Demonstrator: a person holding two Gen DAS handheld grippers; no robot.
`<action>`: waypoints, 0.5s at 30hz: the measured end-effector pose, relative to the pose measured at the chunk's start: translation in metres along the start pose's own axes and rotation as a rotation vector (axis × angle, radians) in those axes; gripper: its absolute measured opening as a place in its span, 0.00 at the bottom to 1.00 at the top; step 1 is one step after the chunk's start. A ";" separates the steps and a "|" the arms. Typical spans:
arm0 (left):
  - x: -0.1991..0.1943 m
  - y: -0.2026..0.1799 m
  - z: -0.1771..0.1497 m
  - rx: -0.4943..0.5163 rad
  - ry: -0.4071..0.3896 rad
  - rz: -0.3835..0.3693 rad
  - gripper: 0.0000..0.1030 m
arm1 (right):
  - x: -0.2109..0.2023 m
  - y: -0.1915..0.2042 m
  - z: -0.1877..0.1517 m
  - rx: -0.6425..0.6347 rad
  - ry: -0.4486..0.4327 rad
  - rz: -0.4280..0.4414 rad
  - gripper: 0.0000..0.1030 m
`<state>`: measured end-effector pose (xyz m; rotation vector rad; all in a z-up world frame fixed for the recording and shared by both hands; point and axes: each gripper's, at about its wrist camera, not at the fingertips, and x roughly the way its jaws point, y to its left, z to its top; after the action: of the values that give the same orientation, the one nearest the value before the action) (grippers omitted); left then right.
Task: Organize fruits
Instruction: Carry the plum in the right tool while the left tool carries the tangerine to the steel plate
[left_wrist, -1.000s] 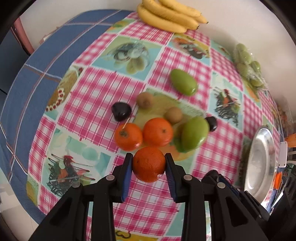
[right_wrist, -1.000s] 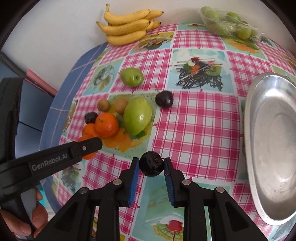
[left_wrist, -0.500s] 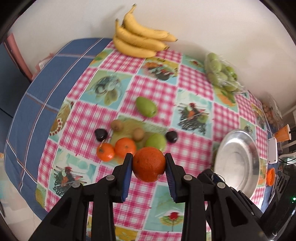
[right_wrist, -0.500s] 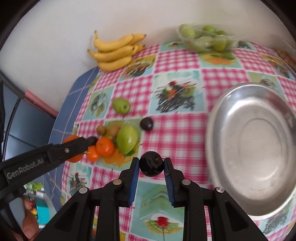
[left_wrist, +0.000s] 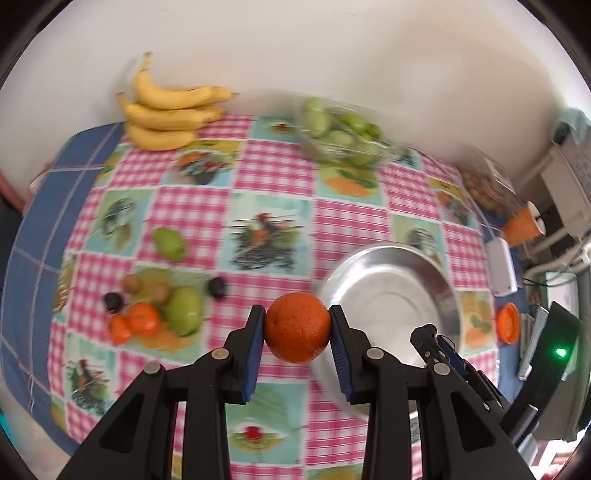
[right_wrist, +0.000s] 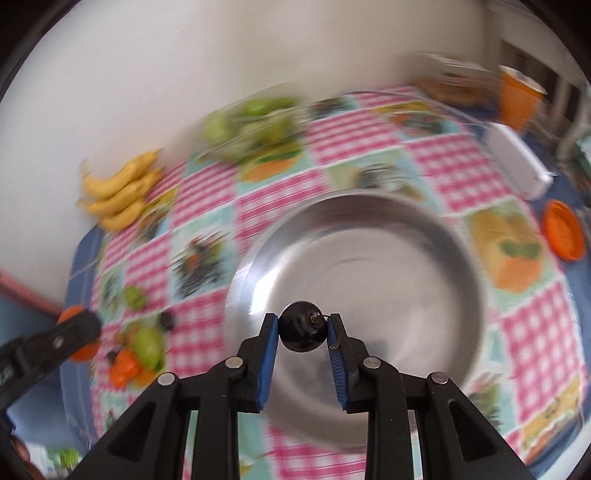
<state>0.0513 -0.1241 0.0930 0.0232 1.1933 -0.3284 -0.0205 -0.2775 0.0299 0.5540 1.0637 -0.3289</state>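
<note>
Left hand-held gripper (left_wrist: 297, 326) is grasping an orange (left_wrist: 297, 326) at the bowl's (left_wrist: 388, 295) near-left rim; right hand-held gripper (right_wrist: 303, 332) is grasping a plum (right_wrist: 302, 331) over the bowl's bare basin.

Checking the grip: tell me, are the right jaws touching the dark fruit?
Touching: the right wrist view shows both blue jaws pressed against the dark fruit.

Both wrist views look steeply down (close); shared: steel bowl (left_wrist: 388, 280).

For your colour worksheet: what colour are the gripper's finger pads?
Blue pads, clearest in the left wrist view.
</note>
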 end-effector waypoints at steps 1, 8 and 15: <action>0.001 -0.008 0.002 0.012 -0.003 -0.009 0.35 | -0.001 -0.010 0.003 0.024 -0.007 -0.021 0.28; 0.022 -0.055 0.005 0.096 -0.026 -0.064 0.35 | -0.002 -0.066 0.021 0.148 -0.026 -0.085 0.28; 0.081 -0.057 -0.009 0.093 0.033 -0.075 0.35 | 0.018 -0.074 0.026 0.160 -0.011 -0.070 0.28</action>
<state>0.0545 -0.1964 0.0248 0.0648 1.2125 -0.4509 -0.0309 -0.3524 0.0040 0.6579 1.0540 -0.4814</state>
